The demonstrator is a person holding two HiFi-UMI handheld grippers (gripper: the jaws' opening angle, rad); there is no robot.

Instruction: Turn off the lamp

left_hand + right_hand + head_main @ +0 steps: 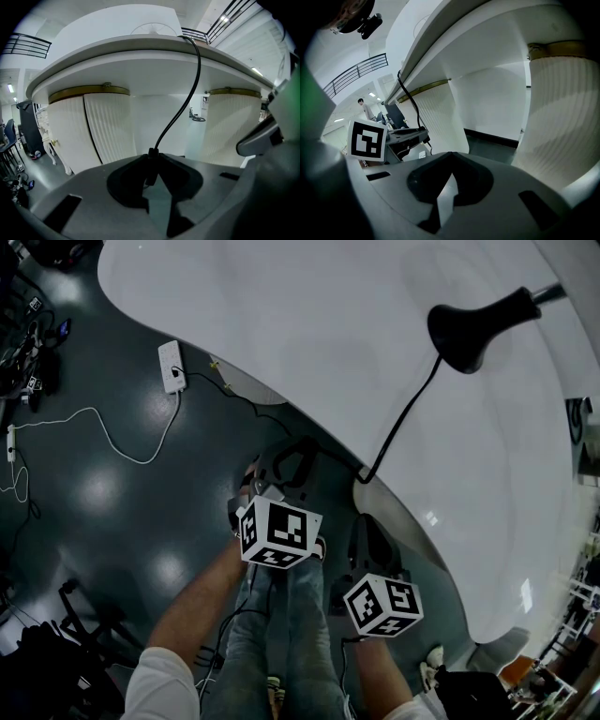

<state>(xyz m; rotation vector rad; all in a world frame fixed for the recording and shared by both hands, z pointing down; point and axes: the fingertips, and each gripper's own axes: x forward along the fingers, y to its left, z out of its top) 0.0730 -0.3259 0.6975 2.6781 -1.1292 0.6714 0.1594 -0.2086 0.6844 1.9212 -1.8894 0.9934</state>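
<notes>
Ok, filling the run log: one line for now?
left gripper: shut on lamp cord | right gripper: shut, empty | lamp: on table

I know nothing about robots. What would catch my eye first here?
A black lamp sits at the far right of a big white table, and its cord trails off the near edge. Below that edge, the left gripper has its jaws pinched on the cord. The right gripper beside it holds nothing, its jaws together.
</notes>
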